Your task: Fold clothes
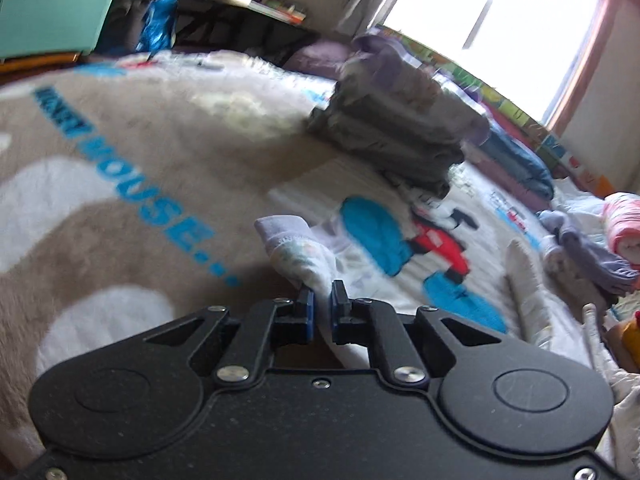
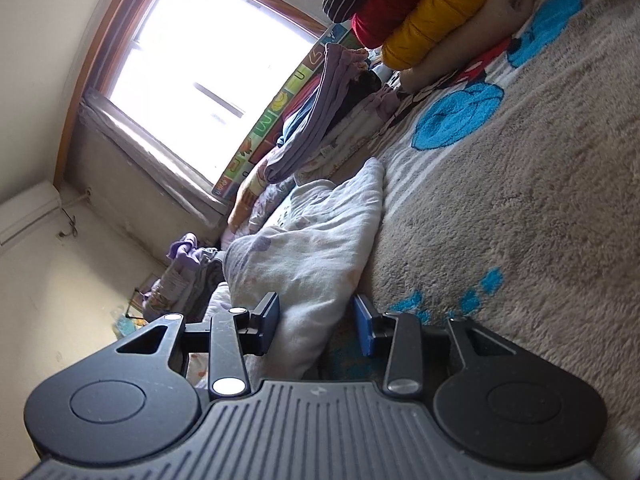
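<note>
Blue pads line both fingers of the left gripper [image 1: 322, 300], which are clamped together on a fold of a small white printed garment [image 1: 298, 252]. The garment has a lavender hem and rises from between the pads, held above a beige plush blanket [image 1: 132, 128]. The blanket carries blue "MOUSE..." lettering [image 1: 160, 204] and a cartoon mouse figure [image 1: 436, 240] in red and blue.

A stack of folded grey and lavender clothes [image 1: 396, 128] sits on the blanket beyond the held garment. Loose lavender and pink items [image 1: 592, 248] lie near the right edge of the left wrist view. A bright window [image 1: 492, 28] is behind the stack.

The right gripper [image 2: 316, 322] has its fingers apart. A crumpled white garment with faint purple spots [image 2: 308, 240] lies on the blanket between the two pads. The pictures do not show whether either pad touches it. Folded red and yellow clothes [image 2: 420, 12] lie on the blanket far ahead. A colourful alphabet play mat [image 2: 280, 108] runs along below the window.
</note>
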`<action>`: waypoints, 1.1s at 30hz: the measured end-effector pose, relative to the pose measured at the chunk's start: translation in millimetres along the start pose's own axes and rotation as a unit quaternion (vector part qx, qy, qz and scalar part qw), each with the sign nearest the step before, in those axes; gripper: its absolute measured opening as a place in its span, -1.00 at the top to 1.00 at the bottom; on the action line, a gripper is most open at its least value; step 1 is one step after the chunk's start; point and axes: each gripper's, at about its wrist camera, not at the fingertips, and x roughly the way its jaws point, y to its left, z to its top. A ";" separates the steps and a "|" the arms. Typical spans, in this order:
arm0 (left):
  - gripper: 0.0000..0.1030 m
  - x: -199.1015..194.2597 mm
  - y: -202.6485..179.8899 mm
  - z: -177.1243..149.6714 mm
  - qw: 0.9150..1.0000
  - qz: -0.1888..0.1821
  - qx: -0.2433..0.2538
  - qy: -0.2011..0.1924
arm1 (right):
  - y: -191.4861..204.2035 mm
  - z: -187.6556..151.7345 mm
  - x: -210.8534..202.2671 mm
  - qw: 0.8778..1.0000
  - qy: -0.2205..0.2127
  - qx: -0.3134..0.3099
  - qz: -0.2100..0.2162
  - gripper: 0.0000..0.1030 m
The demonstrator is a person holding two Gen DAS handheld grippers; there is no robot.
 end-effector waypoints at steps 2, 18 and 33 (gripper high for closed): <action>0.69 1.8 2.2 -1.0 1.000 0.012 0.002 -0.002 | 1.1 -0.2 -1.1 1.000 0.001 -0.003 -0.002 0.22; 0.34 -51.2 -96.3 -30.1 0.990 -0.113 0.085 0.007 | -11.3 3.9 -13.2 0.997 -0.010 0.059 0.041 0.11; 0.24 19.9 -124.1 -56.1 0.978 -0.144 0.090 0.122 | -13.6 72.1 59.8 0.988 0.096 0.116 -0.023 0.01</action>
